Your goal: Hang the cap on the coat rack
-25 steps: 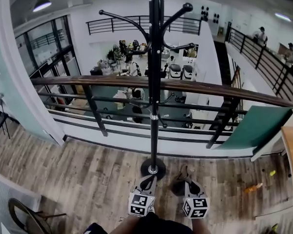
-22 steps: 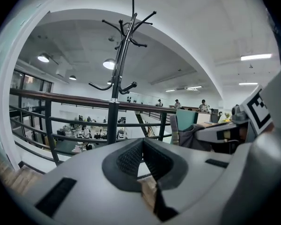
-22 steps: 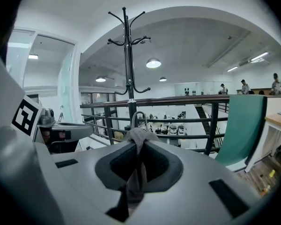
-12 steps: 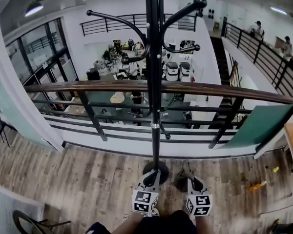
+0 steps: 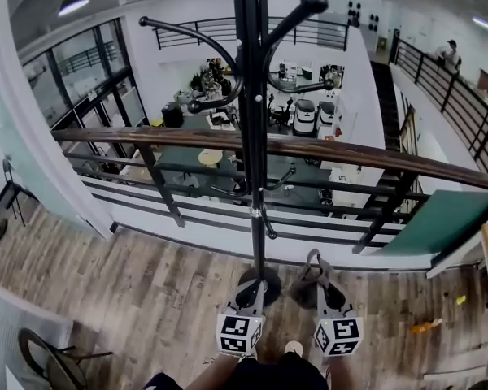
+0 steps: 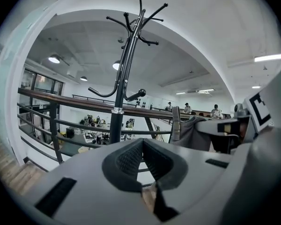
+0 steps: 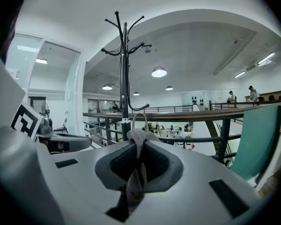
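**Cap held low in right gripper beside coat rack**

Both grippers sat close to the person's body, side by side, pointing at the foot of the coat rack (image 5: 257, 177). The right gripper (image 5: 321, 287) was clenched on the cap (image 5: 307, 281). Its own view showed a fold of grey fabric pinched between the dark pads, with a thin strap loop (image 7: 139, 120) rising above the jaw tips. From the head view the cap hung as a dark bundle over the wooden floor (image 5: 146, 299), just right of the rack's round base (image 5: 268, 276) and well below every hook. It was not on the rack.

The left gripper (image 5: 249, 291) was closed with nothing between its jaws, the pads meeting at their tips in its own view. It lay over the rack's base in the head view, near the right gripper but apart from it.

The rack's black pole stood upright in front of a brown-topped railing (image 5: 374, 154). Curved arms ending in ball tips (image 5: 313, 0) branched out near the top. A green panel (image 5: 443, 218) leaned against the railing at the right.
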The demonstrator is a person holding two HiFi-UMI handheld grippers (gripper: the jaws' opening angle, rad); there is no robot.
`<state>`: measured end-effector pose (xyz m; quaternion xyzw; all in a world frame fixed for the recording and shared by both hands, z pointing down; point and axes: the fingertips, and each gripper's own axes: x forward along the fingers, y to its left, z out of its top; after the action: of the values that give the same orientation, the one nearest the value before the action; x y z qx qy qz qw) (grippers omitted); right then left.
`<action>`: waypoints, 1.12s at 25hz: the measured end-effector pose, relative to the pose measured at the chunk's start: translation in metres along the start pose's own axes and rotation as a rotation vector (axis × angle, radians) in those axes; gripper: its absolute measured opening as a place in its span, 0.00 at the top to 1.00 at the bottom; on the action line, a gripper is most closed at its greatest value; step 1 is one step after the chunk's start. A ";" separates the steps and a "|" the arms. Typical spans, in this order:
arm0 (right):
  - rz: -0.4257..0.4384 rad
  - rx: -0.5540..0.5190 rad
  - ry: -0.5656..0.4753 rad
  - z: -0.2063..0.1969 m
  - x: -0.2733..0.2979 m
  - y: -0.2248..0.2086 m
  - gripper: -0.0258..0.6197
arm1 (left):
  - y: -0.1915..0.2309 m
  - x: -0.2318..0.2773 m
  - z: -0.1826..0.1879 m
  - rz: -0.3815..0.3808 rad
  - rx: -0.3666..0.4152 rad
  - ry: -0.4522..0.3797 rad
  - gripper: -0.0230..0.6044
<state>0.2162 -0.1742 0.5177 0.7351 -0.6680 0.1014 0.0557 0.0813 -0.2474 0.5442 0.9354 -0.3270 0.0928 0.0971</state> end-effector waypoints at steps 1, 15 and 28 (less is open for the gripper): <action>0.009 -0.001 -0.013 0.010 0.002 -0.004 0.92 | -0.002 0.001 0.006 0.007 0.001 -0.004 0.96; 0.164 -0.128 -0.250 0.166 0.025 -0.029 0.92 | -0.006 0.007 0.106 0.156 -0.008 -0.131 0.96; 0.244 -0.142 -0.477 0.280 0.035 -0.012 0.92 | 0.013 0.012 0.202 0.202 0.030 -0.251 0.96</action>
<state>0.2521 -0.2679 0.2535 0.6467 -0.7511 -0.1156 -0.0645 0.1047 -0.3140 0.3538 0.9033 -0.4278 -0.0108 0.0317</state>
